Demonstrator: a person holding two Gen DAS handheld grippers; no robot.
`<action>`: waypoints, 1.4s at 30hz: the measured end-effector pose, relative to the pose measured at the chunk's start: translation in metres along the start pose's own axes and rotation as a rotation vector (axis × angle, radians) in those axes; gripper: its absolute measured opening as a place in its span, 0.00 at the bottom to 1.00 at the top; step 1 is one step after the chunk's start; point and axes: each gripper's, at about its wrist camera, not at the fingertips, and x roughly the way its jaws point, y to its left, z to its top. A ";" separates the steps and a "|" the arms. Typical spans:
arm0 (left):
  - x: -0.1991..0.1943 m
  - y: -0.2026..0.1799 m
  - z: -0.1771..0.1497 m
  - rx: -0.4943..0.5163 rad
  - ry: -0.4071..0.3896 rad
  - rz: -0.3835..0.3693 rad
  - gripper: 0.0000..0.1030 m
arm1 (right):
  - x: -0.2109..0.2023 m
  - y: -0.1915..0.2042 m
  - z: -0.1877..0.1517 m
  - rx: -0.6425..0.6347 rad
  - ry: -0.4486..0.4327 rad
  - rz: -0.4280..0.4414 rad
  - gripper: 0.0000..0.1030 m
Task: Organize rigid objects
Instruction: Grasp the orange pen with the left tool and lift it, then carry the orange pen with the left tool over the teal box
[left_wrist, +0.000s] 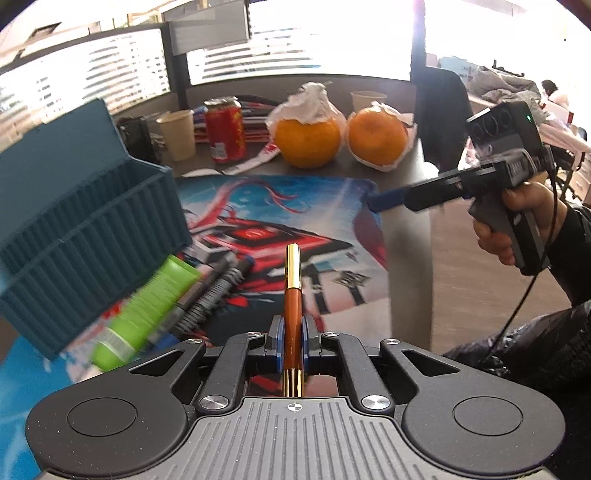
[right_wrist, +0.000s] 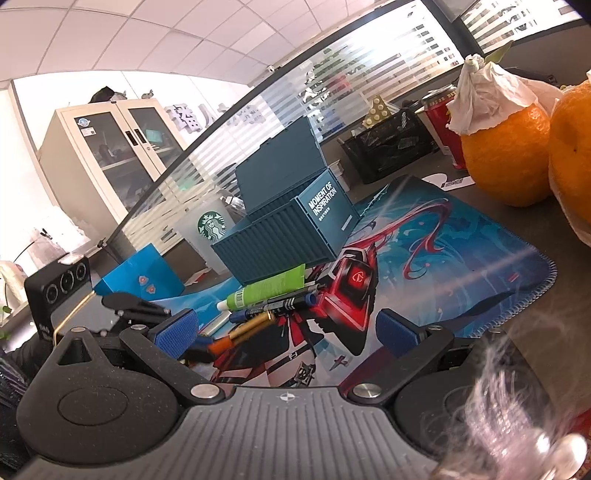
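My left gripper (left_wrist: 293, 328) is shut on an orange and gold pen (left_wrist: 293, 273), which points forward above the printed desk mat (left_wrist: 280, 206). An open teal container box (left_wrist: 85, 229) stands on the mat at the left. Against its front lie a green tube (left_wrist: 147, 306) and a few dark pens (left_wrist: 214, 288). A hand holds my right gripper (left_wrist: 384, 201) above the mat's right edge. In the right wrist view that gripper (right_wrist: 284, 328) is open with nothing between its fingers, facing the box (right_wrist: 295, 229), the tube (right_wrist: 269, 290) and the held pen (right_wrist: 247, 330).
Two oranges (left_wrist: 308, 136) (left_wrist: 376, 136) in tissue, a red can (left_wrist: 225, 129) and a paper cup (left_wrist: 177, 134) stand behind the mat. A black mesh basket (right_wrist: 391, 147), a Starbucks cup (right_wrist: 210, 229) and a blue carton (right_wrist: 140, 277) flank the box. The table edge (left_wrist: 410, 240) runs along the right.
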 end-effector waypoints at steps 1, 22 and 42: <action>-0.002 0.003 0.002 0.000 -0.002 0.008 0.07 | 0.002 0.000 0.000 -0.001 0.003 0.002 1.00; -0.027 0.100 0.090 0.148 -0.032 0.199 0.07 | 0.024 -0.004 0.006 -0.005 0.025 0.059 1.00; 0.044 0.198 0.094 0.137 0.118 0.053 0.07 | 0.062 -0.013 0.015 0.032 0.061 0.096 1.00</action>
